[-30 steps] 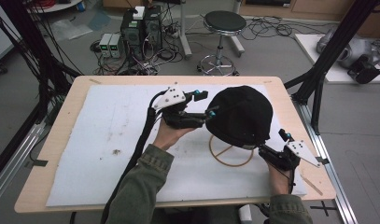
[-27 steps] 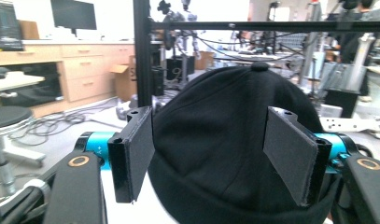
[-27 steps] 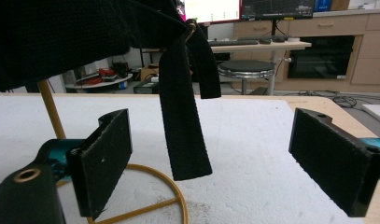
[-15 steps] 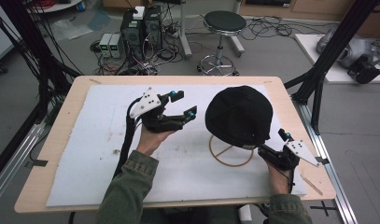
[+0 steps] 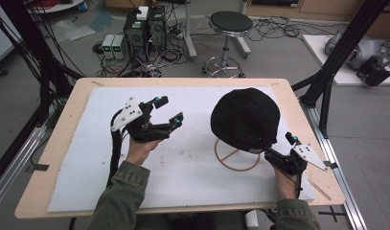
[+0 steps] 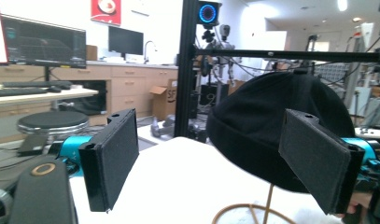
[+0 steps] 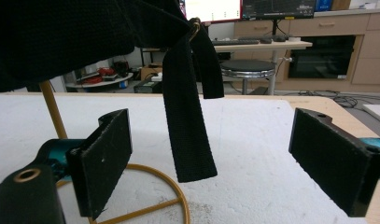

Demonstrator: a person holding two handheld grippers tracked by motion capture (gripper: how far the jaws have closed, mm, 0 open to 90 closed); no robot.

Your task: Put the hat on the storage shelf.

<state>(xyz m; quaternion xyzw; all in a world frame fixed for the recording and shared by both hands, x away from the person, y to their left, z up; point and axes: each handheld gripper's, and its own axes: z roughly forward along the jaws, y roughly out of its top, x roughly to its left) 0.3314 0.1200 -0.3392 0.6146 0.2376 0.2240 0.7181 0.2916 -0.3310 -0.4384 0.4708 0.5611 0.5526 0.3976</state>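
Observation:
A black cap [image 5: 245, 117] sits on a gold wire stand [image 5: 236, 157] at the right of the white mat. In the high view my left gripper [image 5: 168, 109] hovers to the cap's left, well apart from it. Its jaws have just been opening and nothing is between them. In the left gripper view that gripper [image 6: 213, 140] looks across the mat at the cap [image 6: 267, 116]. My right gripper [image 5: 279, 144] is under the cap's near right edge. In the right gripper view it [image 7: 211, 126] stands open around the hanging black strap [image 7: 190, 121], pads not touching it.
The white mat [image 5: 192, 172] covers most of the wooden table [image 5: 63, 158]. Beyond the far edge stand a stool [image 5: 230, 28] and computer boxes [image 5: 145, 28] with cables. A black frame post [image 5: 336, 62] rises off the table's right corner.
The left gripper has pulled away from the cap's left side toward the left, and its jaws have widened. The cap stays on the stand. The right gripper has not moved.

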